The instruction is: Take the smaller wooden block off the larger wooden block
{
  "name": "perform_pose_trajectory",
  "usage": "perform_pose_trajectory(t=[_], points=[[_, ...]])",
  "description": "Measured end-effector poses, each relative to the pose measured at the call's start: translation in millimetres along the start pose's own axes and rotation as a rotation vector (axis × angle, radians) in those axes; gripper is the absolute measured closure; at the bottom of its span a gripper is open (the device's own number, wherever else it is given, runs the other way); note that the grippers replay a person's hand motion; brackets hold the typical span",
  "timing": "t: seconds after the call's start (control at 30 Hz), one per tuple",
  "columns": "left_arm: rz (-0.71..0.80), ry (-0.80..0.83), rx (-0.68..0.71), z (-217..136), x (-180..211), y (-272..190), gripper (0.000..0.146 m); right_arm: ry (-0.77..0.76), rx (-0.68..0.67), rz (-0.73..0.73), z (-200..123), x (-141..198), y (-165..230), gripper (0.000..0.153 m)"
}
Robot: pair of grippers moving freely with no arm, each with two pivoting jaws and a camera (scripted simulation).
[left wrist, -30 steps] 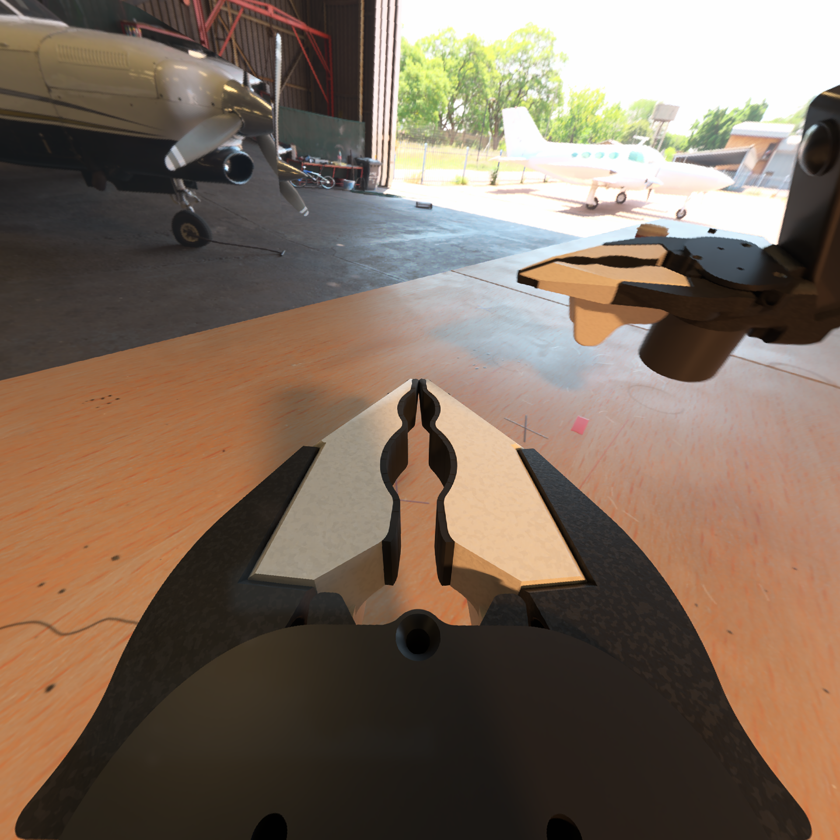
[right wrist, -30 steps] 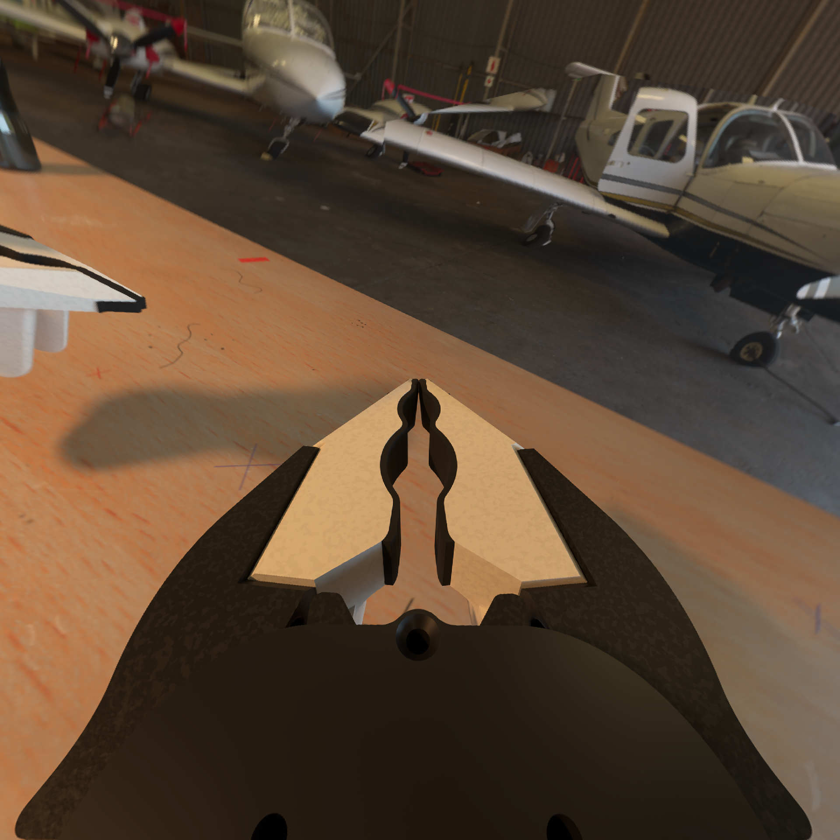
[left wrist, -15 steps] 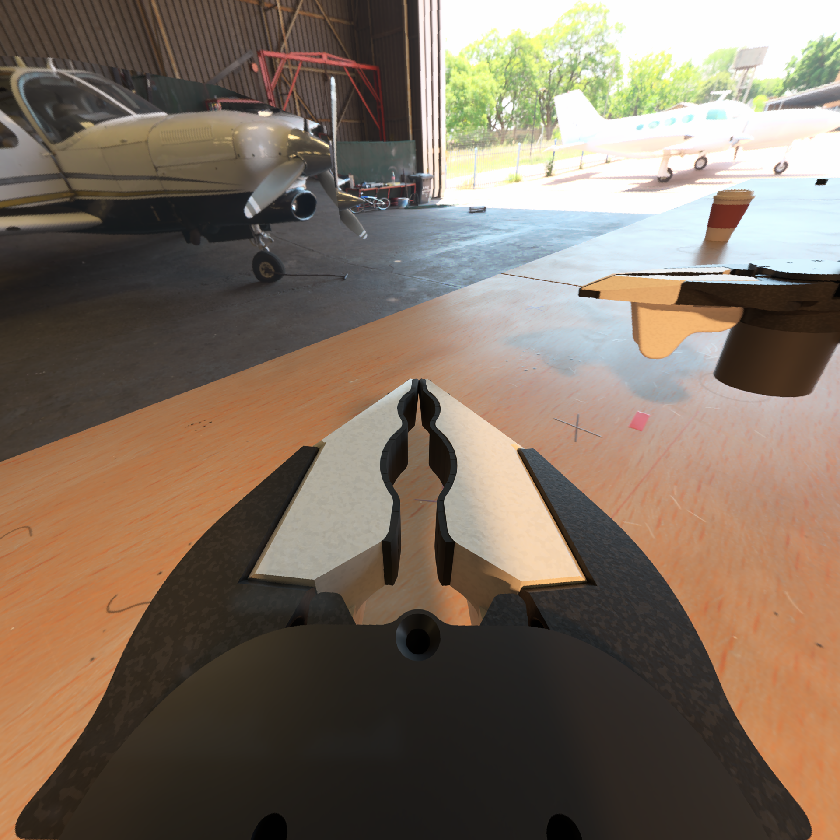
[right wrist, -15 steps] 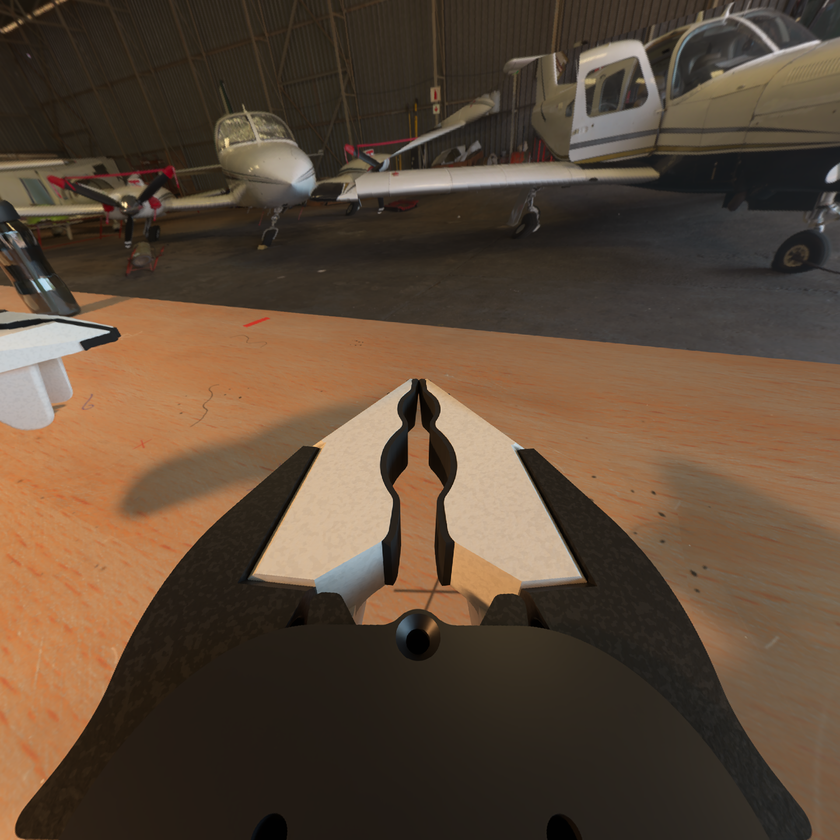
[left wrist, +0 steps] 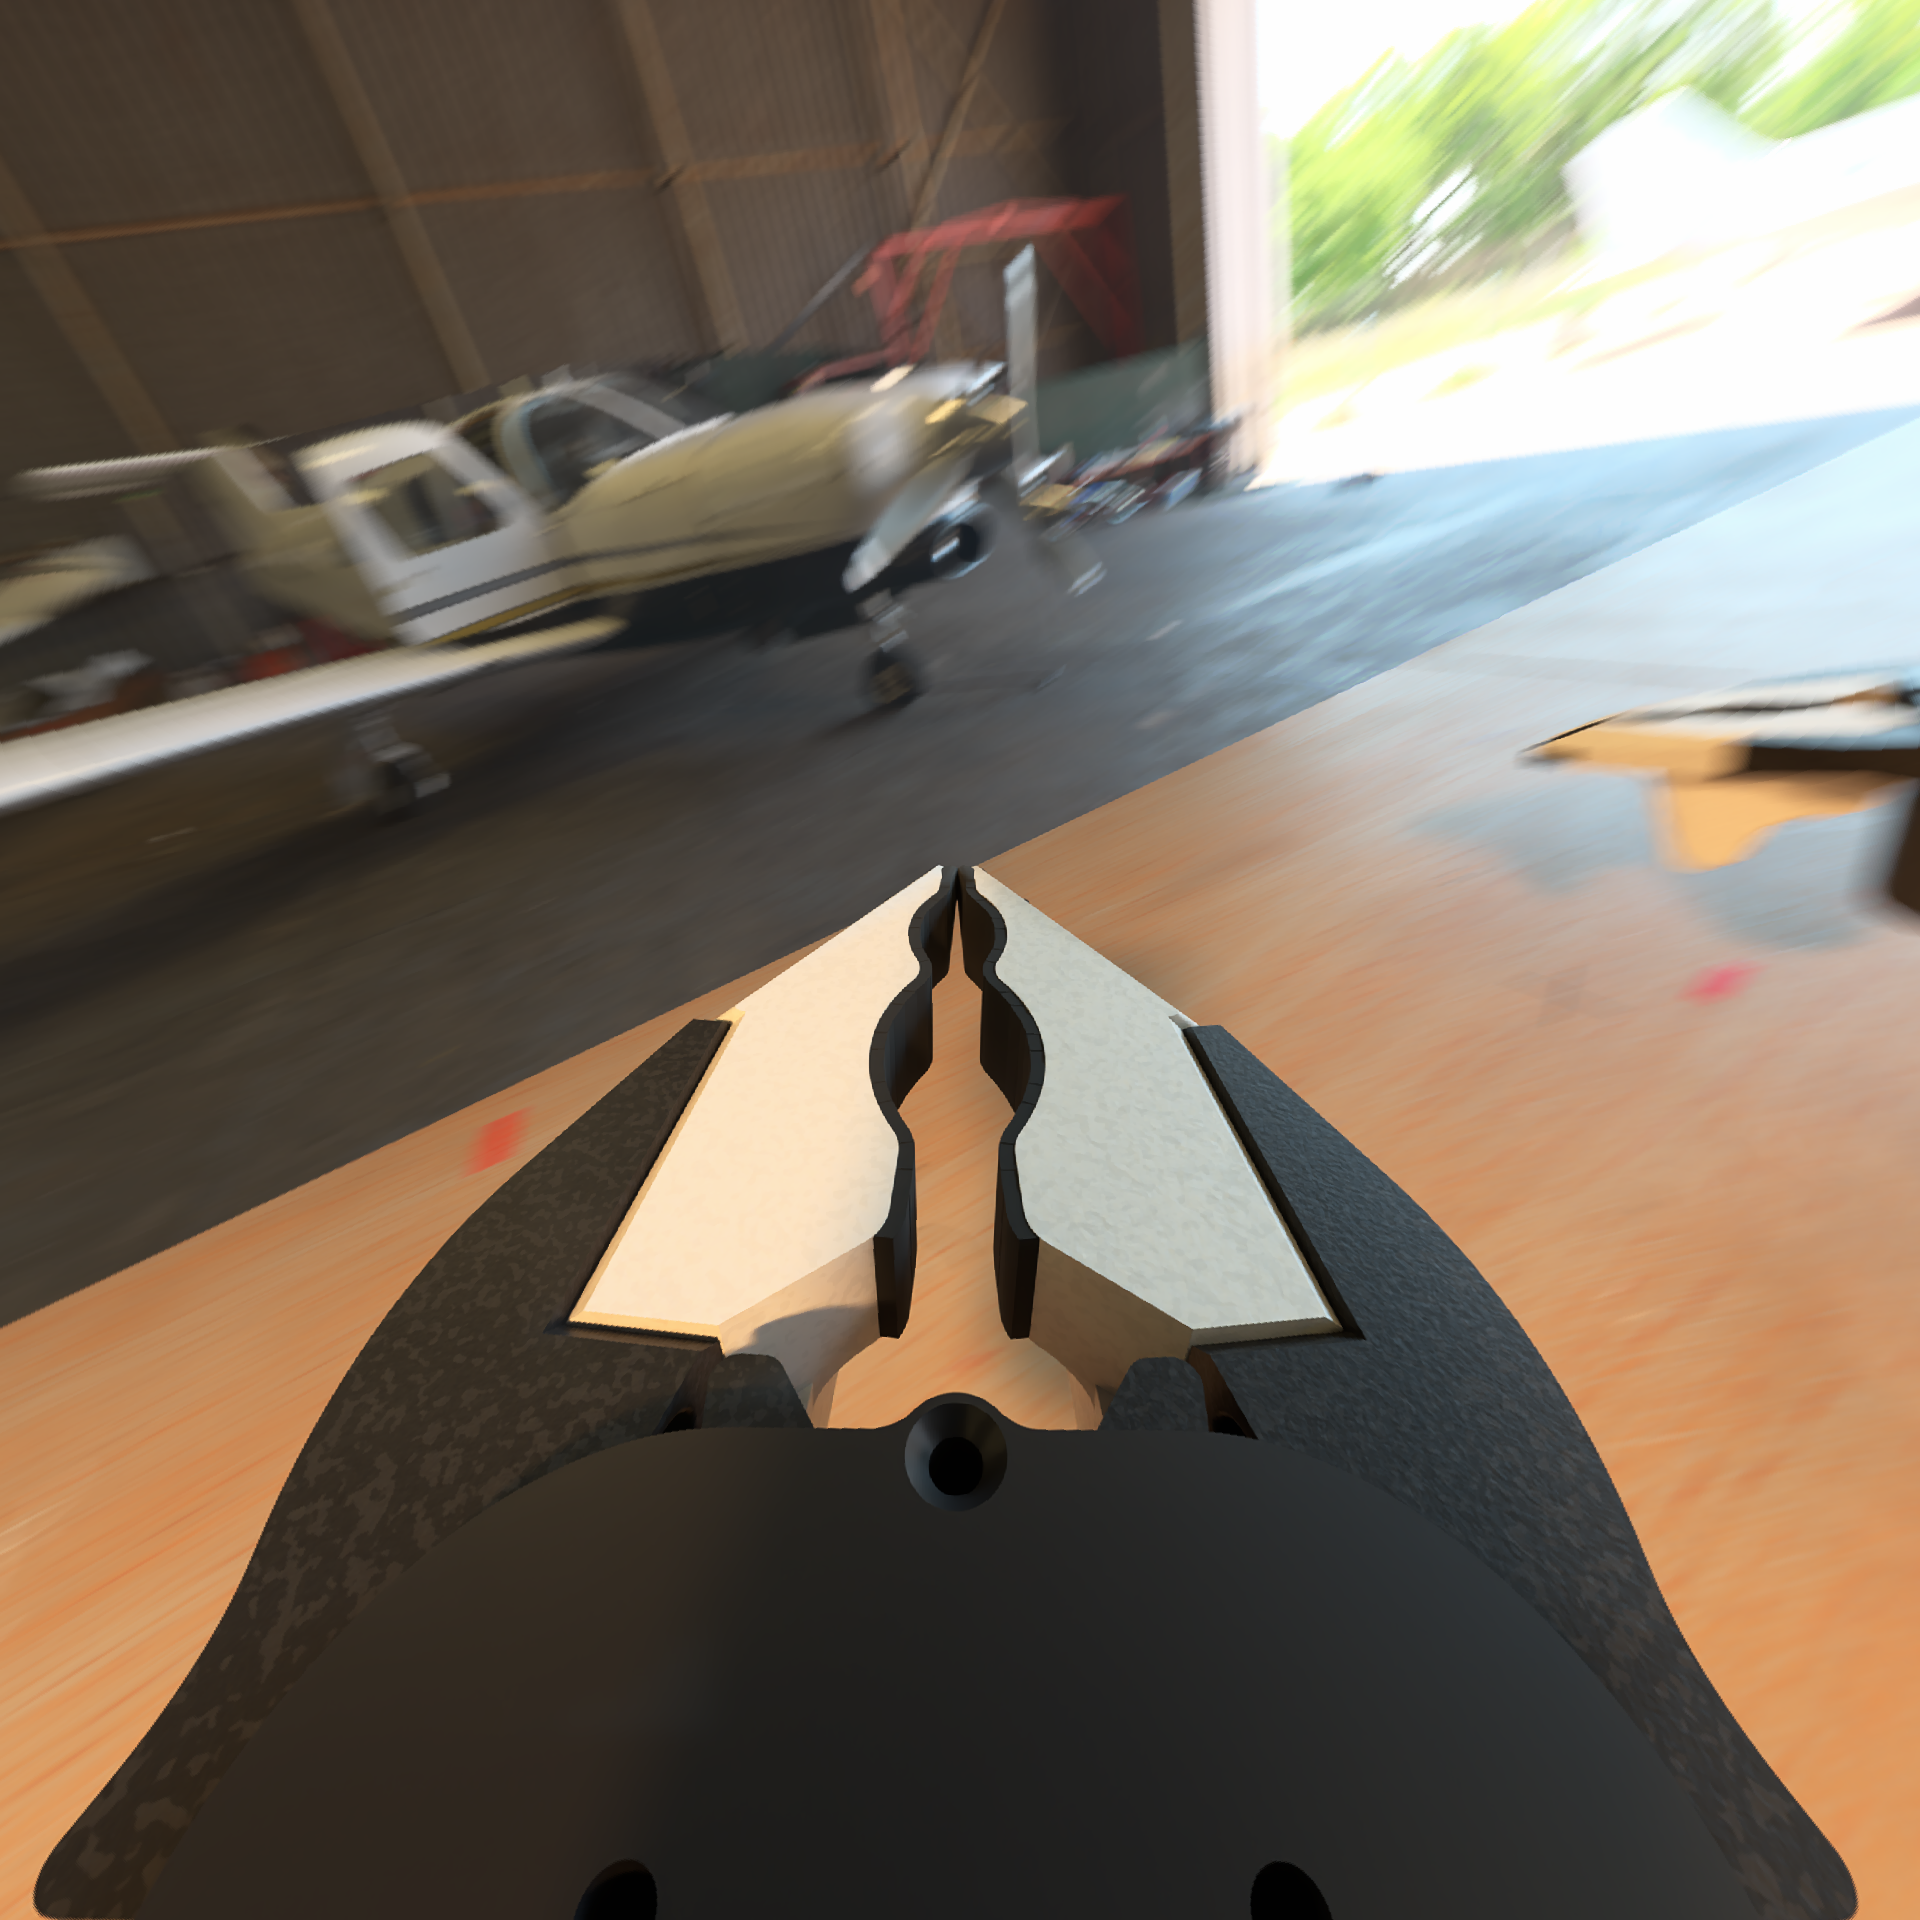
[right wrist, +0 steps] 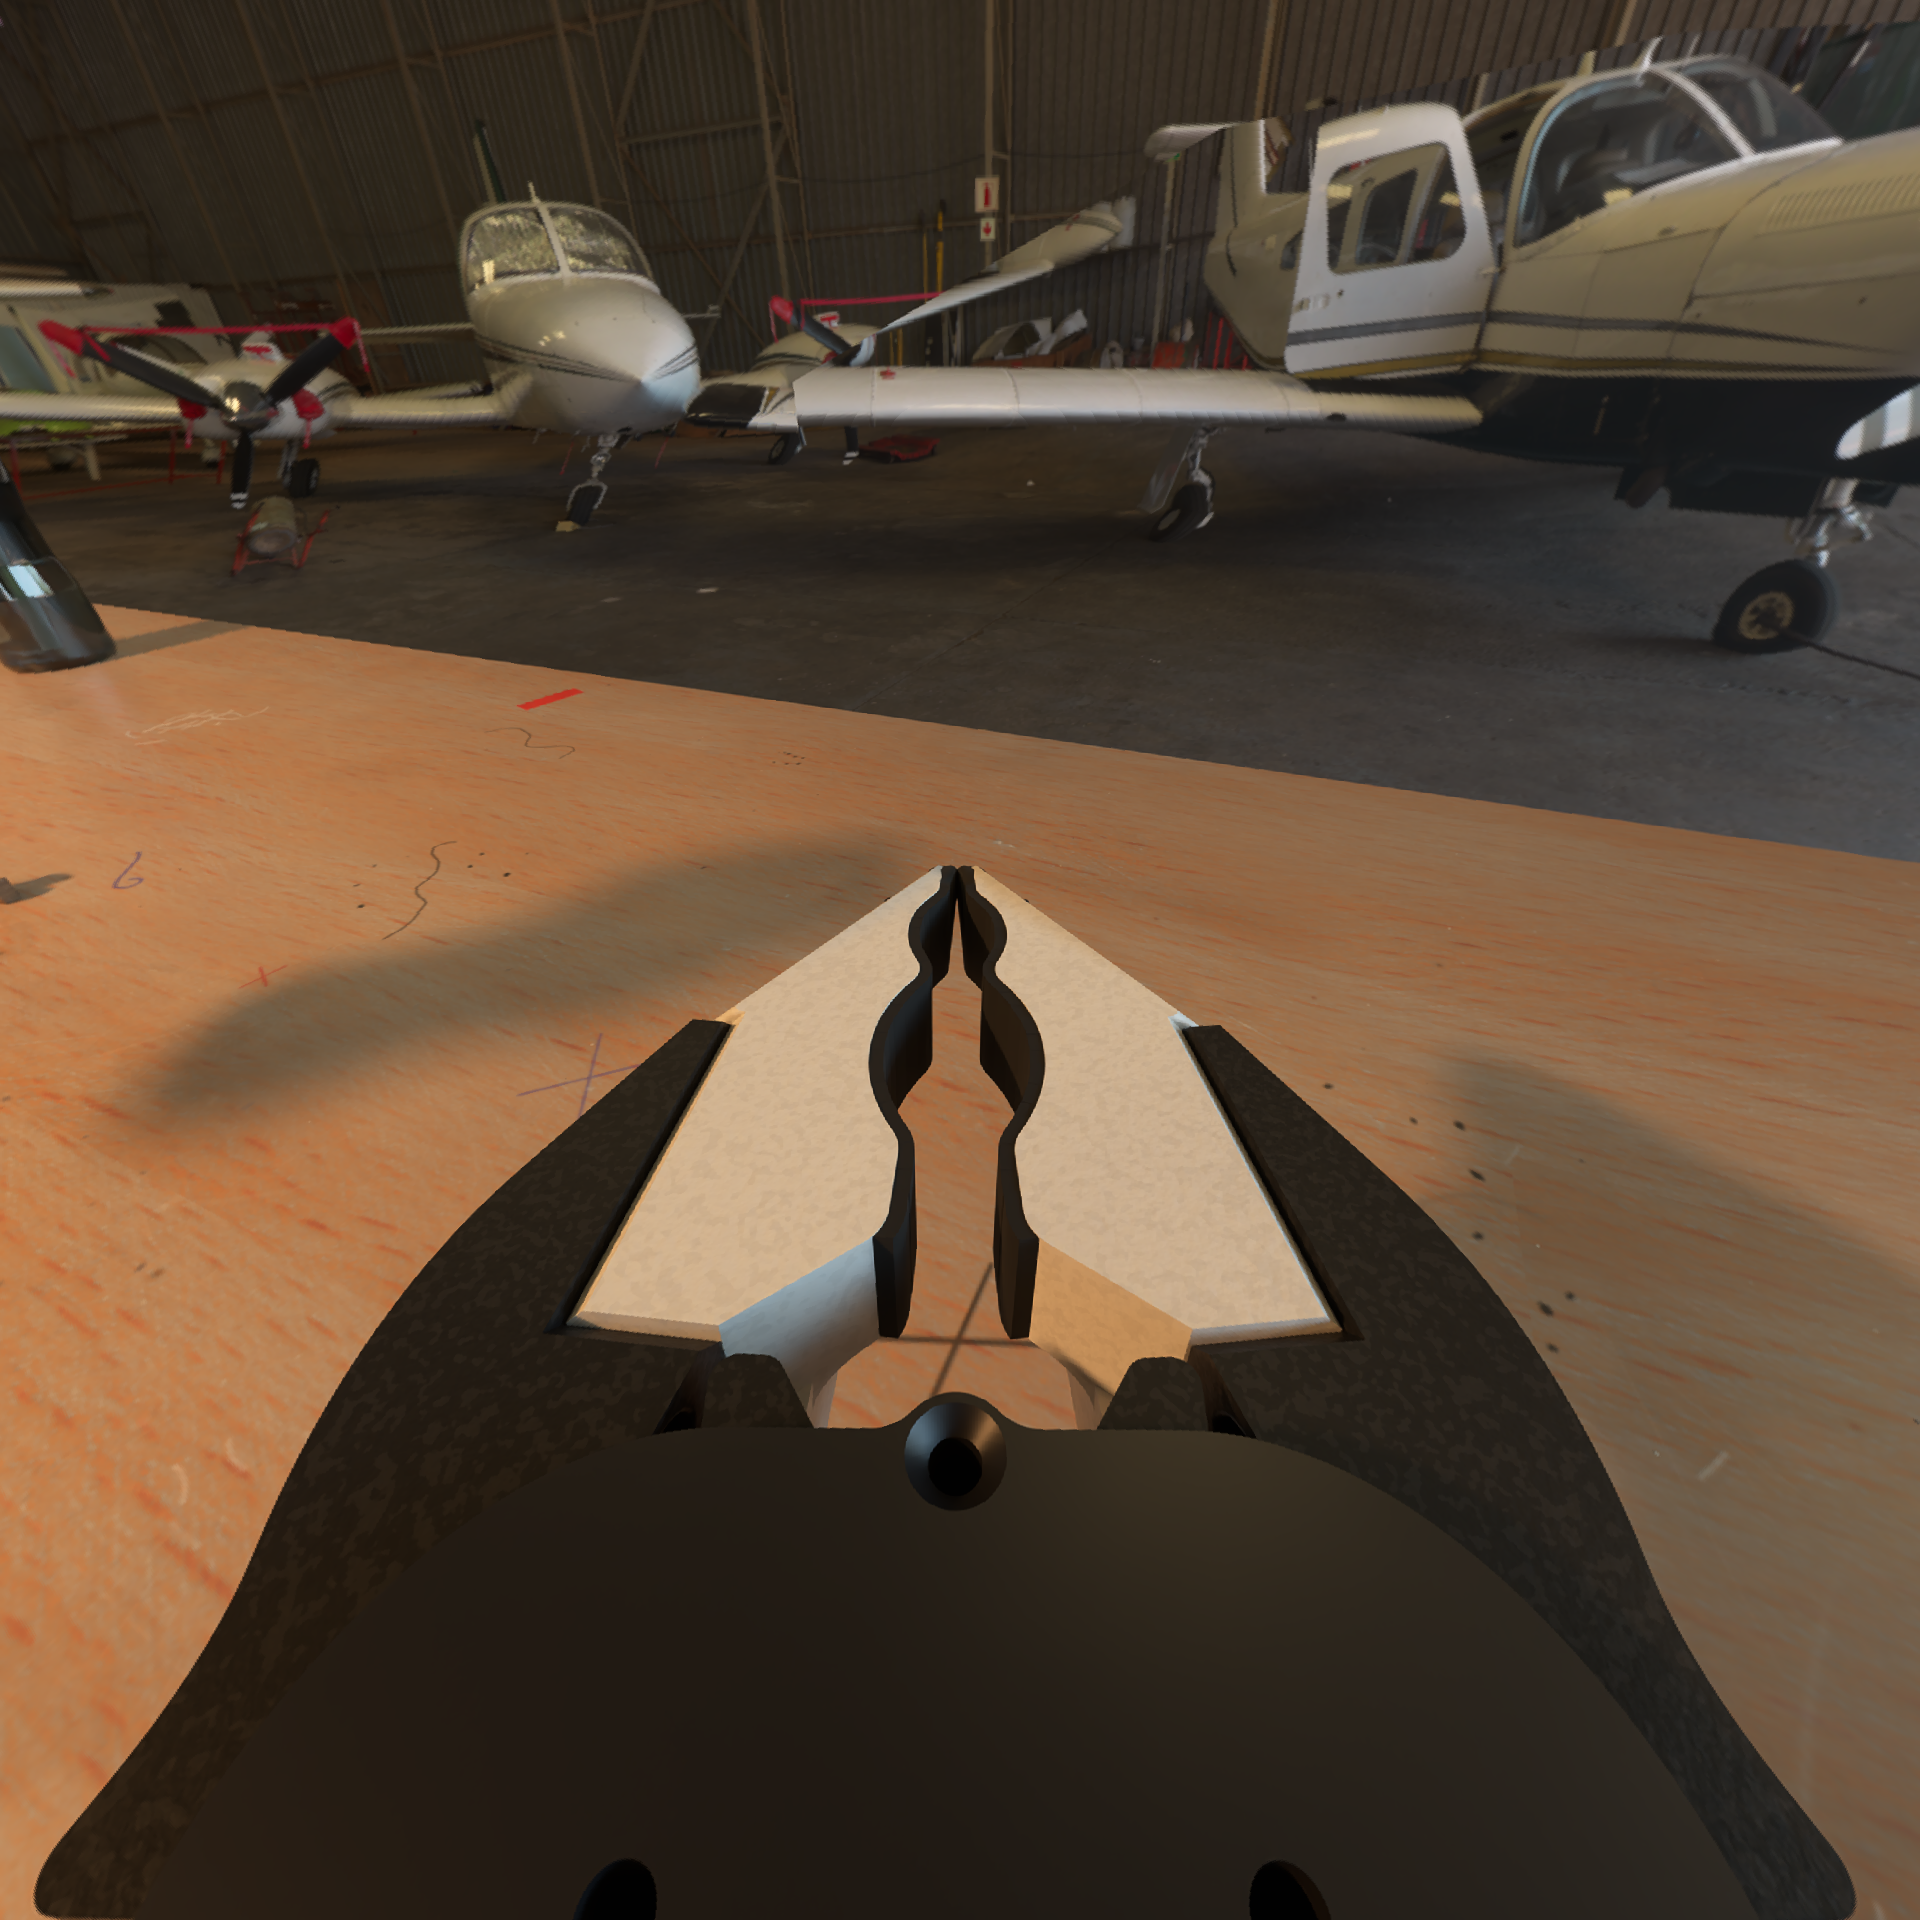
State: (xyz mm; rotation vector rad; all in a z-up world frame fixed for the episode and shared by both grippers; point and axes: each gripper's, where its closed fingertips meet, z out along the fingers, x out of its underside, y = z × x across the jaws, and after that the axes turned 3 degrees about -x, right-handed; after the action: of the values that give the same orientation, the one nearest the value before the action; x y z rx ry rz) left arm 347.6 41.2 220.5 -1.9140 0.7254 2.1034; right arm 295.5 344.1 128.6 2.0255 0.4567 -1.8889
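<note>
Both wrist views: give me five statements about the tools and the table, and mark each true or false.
1. The left tool is shut and holds nothing. True.
2. The right tool grips a small wooden block. False: it is shut and holds nothing.
3. No wooden block shows in either view. True.
4. The orange-brown wooden table carries a small red mark. True.
5. The left wrist view is sharp. False: it is blurred.

Left wrist view is motion-blurred; right gripper [left wrist: 1704, 748] cut off at its edge.
</note>
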Motion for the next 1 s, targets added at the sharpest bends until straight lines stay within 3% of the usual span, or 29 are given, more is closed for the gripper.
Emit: perform_pose_trajectory(t=[0.07,0.17,0.33,0.63,0.87,1.0], points=[[0.078,0.113,-0.154,-27,2,65,0.146,0.003,-0.007,-0.012,0,0,2,0.153],[0.113,0.344,-0.275,-65,21,152,0.146,0.015,-0.028,-0.035,2,3,6,0.153],[0.168,0.654,-0.239,-96,69,221,0.139,0.036,-0.04,-0.054,5,7,9,0.153],[0.316,1.122,0.184,-112,153,208,0.134,0.091,-0.055,-0.157,11,19,19,0.153],[0.412,1.297,0.421,-111,191,180,0.127,0.104,-0.045,-0.171,13,24,17,0.153],[0.476,1.353,0.467,-106,208,174,0.127,0.096,-0.028,-0.17,13,23,14,0.153]])
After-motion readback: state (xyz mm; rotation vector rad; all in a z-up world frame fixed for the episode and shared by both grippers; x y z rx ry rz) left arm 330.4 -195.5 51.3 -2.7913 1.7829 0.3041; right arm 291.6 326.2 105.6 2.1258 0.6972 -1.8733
